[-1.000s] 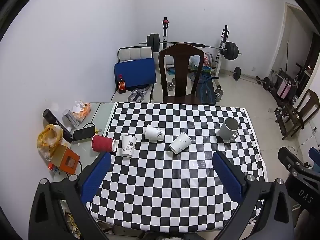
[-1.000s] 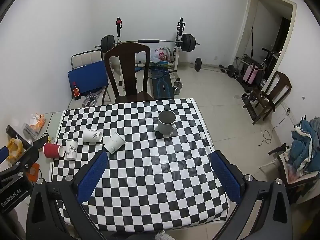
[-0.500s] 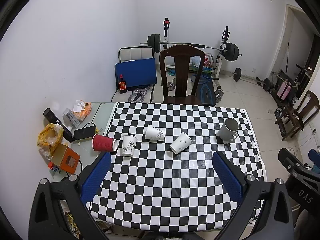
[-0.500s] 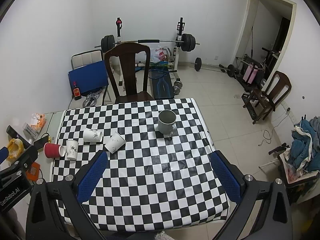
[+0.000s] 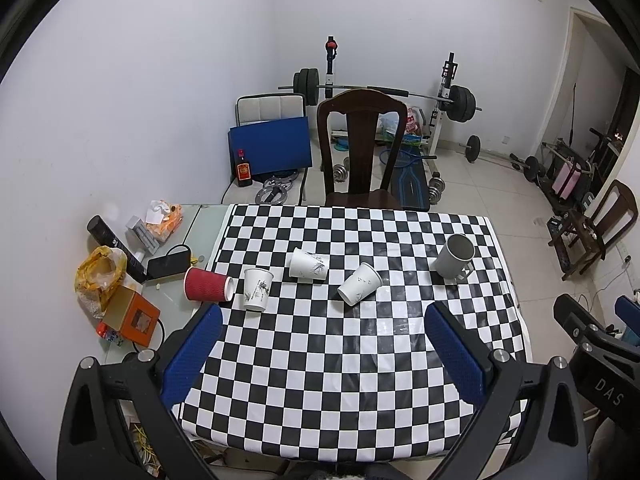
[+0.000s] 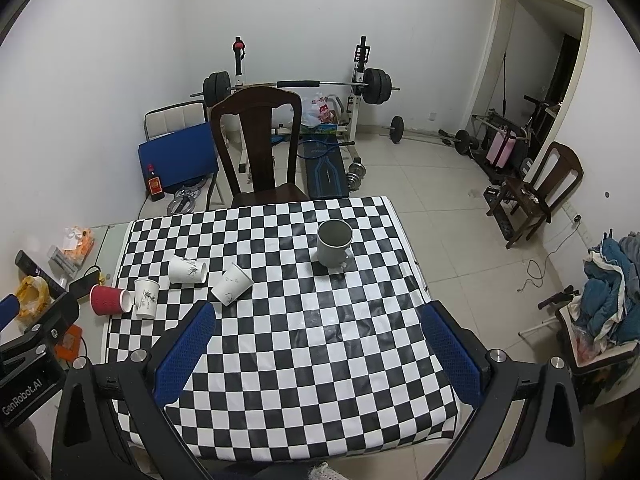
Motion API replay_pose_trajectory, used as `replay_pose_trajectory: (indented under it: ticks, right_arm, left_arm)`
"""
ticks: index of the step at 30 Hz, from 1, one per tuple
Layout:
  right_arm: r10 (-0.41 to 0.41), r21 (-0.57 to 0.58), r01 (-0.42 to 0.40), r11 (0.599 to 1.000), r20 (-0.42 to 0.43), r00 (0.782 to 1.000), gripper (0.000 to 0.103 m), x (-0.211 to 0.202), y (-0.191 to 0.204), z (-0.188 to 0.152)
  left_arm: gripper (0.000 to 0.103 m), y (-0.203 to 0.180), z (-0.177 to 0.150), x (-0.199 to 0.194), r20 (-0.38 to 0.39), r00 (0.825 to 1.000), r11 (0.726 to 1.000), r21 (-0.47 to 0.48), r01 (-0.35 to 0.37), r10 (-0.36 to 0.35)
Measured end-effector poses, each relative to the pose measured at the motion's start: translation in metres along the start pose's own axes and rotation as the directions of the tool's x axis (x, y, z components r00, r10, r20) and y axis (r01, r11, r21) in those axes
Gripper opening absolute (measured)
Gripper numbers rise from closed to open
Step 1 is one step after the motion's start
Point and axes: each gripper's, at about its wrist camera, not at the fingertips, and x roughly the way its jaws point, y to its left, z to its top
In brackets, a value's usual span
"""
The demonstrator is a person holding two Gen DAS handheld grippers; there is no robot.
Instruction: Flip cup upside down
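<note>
A grey mug stands upright, mouth up, on the right part of the checkered table. A white paper cup stands upright. Two white paper cups lie on their sides mid-table. A red ribbed cup lies on its side at the left edge. My left gripper is open and empty, high above the near table. My right gripper is open and empty, also high.
A dark wooden chair stands at the far edge. A glass side table at left holds an orange box, a bag, a black phone and a dark bottle. Gym equipment stands behind.
Both views shifted slightly; the grippers drifted a little. No cup has moved and both jaws stay open.
</note>
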Motion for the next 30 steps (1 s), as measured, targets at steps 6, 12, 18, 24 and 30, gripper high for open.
replay_pose_trajectory:
  ticks: [6, 12, 18, 24, 30]
  right_arm:
    - [0.002, -0.002, -0.002, 1.000, 0.000, 1.000, 0.103, -0.001, 0.000, 0.001]
    - [0.001, -0.001, -0.001, 1.000, 0.002, 1.000, 0.103, -0.002, -0.001, 0.001]
    - [0.000, 0.000, 0.000, 1.000, 0.004, 1.000, 0.103, -0.007, -0.001, 0.001]
    - [0.001, -0.001, -0.001, 1.000, 0.009, 1.000, 0.103, -0.019, -0.003, 0.004]
    - [0.001, 0.001, -0.001, 1.000, 0.010, 1.000, 0.103, -0.017, -0.003, 0.004]
  left_arm:
    - [0.103, 0.000, 0.001, 0.000, 0.001, 1.000, 1.000, 0.002, -0.001, 0.001]
    - [0.103, 0.000, 0.001, 0.000, 0.001, 1.000, 1.000, 0.000, 0.001, -0.001]
    - [0.103, 0.000, 0.002, 0.000, 0.003, 1.000, 1.000, 0.000, 0.000, 0.000]
    - [0.103, 0.001, 0.002, 0.001, 0.004, 1.000, 1.000, -0.001, -0.003, 0.003]
    - [0.103, 0.001, 0.002, 0.000, 0.007, 1.000, 1.000, 0.000, -0.002, 0.002]
